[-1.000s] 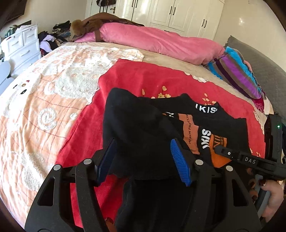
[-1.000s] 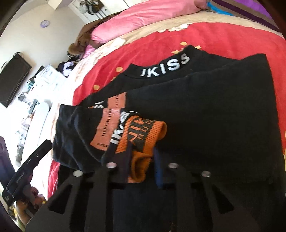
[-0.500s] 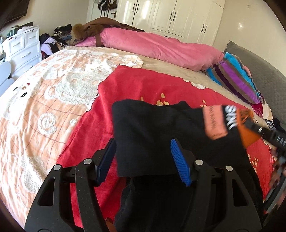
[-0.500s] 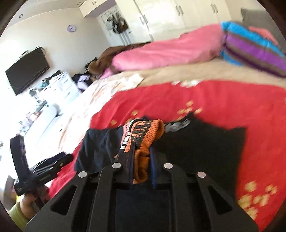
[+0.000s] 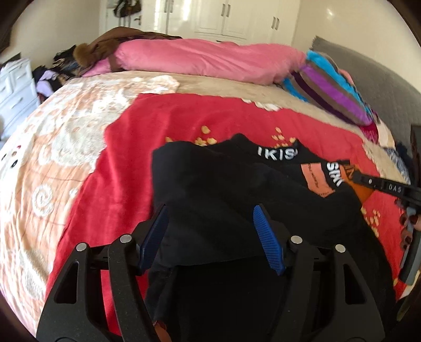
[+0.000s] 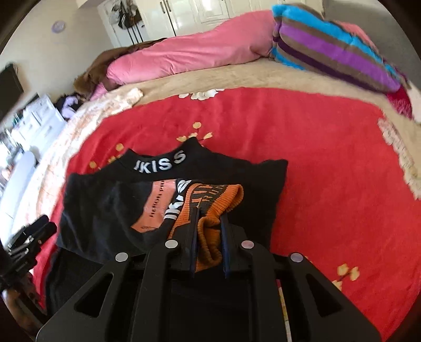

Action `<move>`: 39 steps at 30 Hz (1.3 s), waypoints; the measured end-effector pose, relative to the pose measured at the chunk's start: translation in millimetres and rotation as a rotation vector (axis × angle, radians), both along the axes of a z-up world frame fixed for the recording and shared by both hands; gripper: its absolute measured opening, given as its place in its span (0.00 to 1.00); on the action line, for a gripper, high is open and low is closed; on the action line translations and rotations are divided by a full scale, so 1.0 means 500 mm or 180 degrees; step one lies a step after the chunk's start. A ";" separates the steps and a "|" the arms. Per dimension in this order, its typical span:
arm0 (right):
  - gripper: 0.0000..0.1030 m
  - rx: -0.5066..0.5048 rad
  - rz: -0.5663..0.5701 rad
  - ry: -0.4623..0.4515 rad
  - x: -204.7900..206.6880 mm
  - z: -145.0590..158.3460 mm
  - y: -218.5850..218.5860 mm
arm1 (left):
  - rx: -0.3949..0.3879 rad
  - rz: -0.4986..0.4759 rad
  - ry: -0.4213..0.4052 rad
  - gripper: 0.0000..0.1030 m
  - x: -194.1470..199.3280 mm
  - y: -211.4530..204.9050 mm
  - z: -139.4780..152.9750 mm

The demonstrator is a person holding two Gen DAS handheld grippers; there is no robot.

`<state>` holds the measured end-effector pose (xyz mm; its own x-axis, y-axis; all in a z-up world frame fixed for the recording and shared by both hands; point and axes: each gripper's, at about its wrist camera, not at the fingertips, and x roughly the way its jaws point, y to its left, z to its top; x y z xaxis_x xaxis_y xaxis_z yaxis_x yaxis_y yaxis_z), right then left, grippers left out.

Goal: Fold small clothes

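A small black top (image 5: 223, 189) with white "KISS" lettering on its collar lies partly folded on a red blanket (image 5: 126, 163). In the right wrist view the top (image 6: 105, 207) shows an orange sleeve cuff (image 6: 208, 207). My right gripper (image 6: 209, 226) is shut on that orange cuff and holds the sleeve over the body of the top. My left gripper (image 5: 210, 229) is open, its blue pads (image 5: 265, 236) astride the near black fabric without pinching it. The right gripper also shows at the right edge of the left wrist view (image 5: 379, 184).
The bed carries a long pink pillow (image 5: 205, 58), a striped purple and blue cushion (image 5: 331, 86) at the right, and a peach patterned cover (image 5: 47, 147) at the left. White drawers (image 5: 13, 89) stand left of the bed. Wardrobe doors (image 5: 223, 18) are behind.
My right gripper lifted the orange cuff and sleeve up off the top, then brought it back down across the top's right side. My left gripper stayed open in place.
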<state>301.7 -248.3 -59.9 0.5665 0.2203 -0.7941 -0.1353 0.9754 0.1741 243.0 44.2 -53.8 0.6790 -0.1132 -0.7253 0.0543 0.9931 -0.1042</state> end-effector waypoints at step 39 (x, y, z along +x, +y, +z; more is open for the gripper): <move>0.51 -0.0090 0.0177 0.0366 -0.001 -0.083 0.033 | 0.0275 -0.0257 0.0385 0.71 0.058 -0.043 -0.088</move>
